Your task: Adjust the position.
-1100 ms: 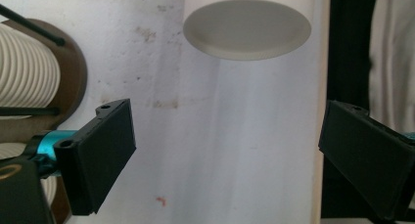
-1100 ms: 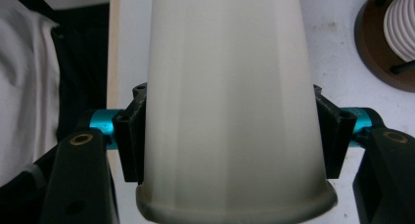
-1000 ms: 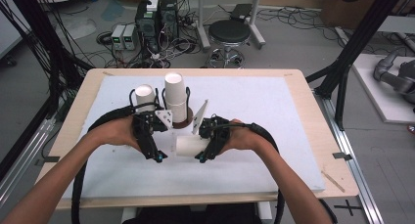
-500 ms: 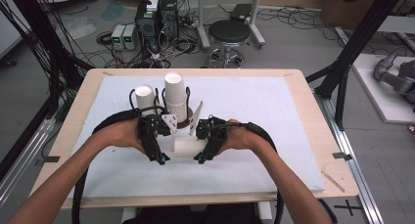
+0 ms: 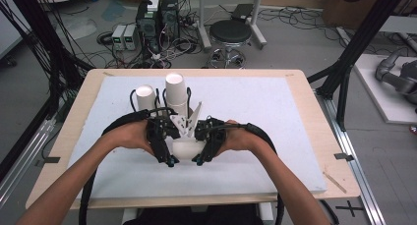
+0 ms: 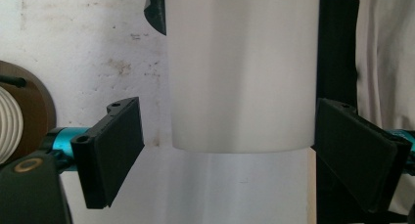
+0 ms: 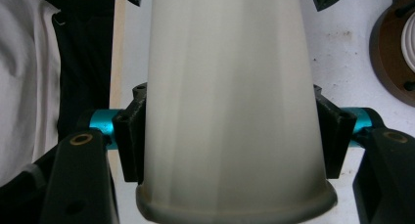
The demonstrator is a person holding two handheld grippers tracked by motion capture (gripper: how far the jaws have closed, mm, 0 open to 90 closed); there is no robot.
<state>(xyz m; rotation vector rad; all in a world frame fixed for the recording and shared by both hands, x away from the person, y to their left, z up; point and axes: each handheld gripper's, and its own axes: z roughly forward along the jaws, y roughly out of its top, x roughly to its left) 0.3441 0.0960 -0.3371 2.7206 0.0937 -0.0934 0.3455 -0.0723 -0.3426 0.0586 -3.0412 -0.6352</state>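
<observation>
Since the earlier frame, both hands draw together and the left gripper fingers have been closing, spread beside the cup. Right gripper pinches it above the desk. Next: close left, pull apart.

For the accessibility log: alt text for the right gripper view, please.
A white paper cup lies lengthwise between the right gripper jaws, both pads pressed on its sides, rim nearest the camera. White table behind.
</observation>
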